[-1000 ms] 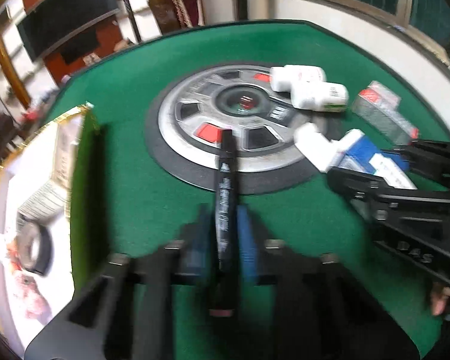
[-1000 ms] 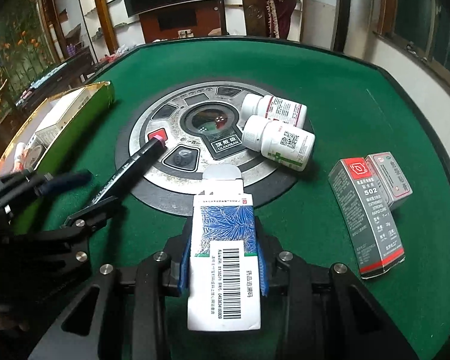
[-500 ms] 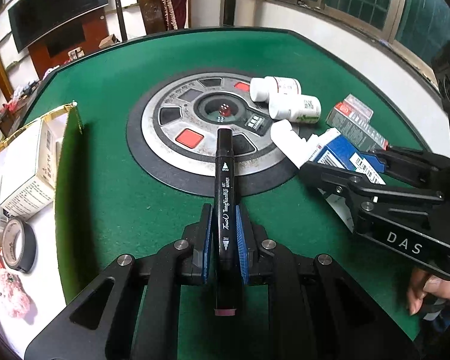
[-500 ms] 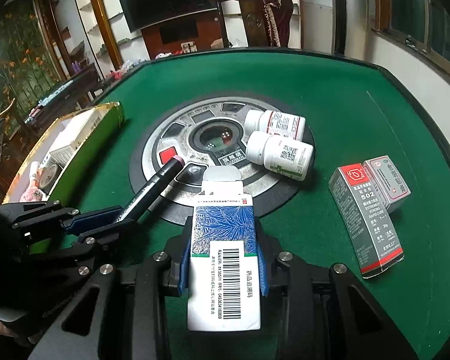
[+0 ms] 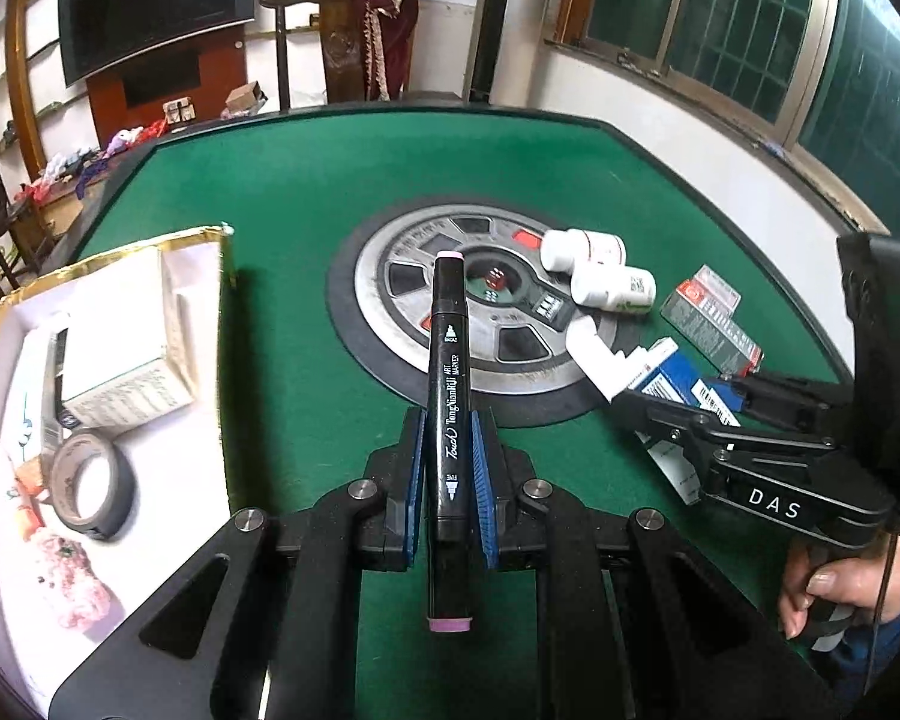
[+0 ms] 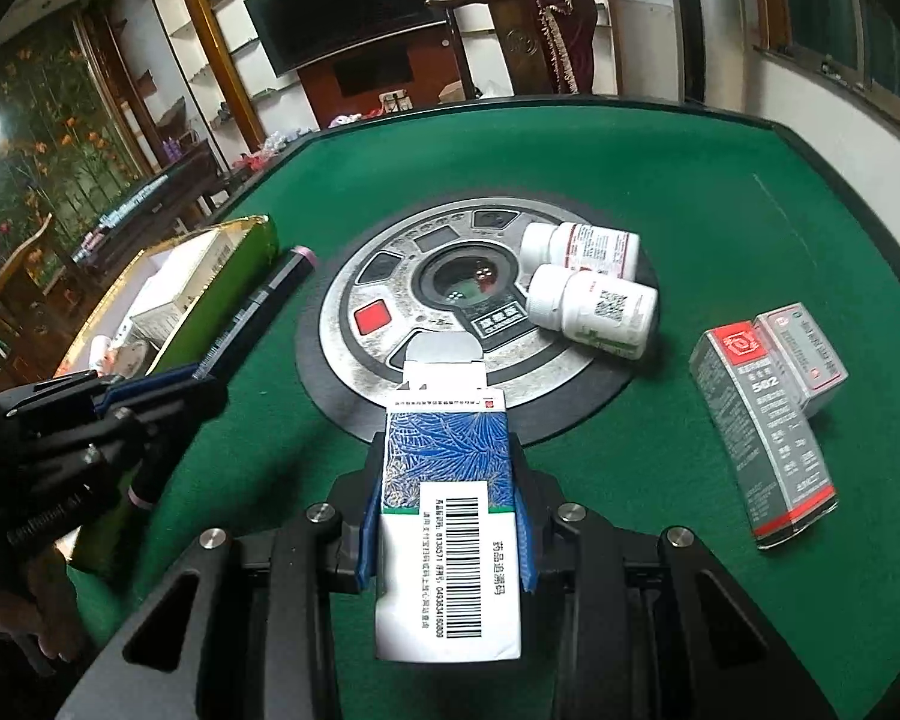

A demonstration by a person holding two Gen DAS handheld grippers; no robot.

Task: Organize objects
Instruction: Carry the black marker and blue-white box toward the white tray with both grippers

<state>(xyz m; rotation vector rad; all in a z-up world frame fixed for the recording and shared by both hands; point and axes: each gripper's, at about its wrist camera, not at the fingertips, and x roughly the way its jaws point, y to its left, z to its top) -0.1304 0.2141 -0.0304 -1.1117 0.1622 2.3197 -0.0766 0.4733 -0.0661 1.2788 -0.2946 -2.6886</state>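
Observation:
My left gripper (image 5: 447, 420) is shut on a black art marker (image 5: 448, 384) with pink ends, held above the green table, pointing at the round centre console (image 5: 474, 306). It also shows in the right wrist view (image 6: 252, 312). My right gripper (image 6: 447, 444) is shut on a blue and white medicine box (image 6: 447, 480) with a barcode, its top flap open. That box shows in the left wrist view (image 5: 672, 372) at the right. A white open box with gold rim (image 5: 120, 324) lies at the left.
Two white pill bottles (image 6: 588, 282) lie on the console. Two grey and red glue boxes (image 6: 768, 396) lie on the felt at the right. The open box holds a tape roll (image 5: 90, 492), a carton (image 5: 126, 360) and small items.
Both grippers have risen and drawn back with their objects. The left one has swung left, so the open box now shows more fully beside the marker.

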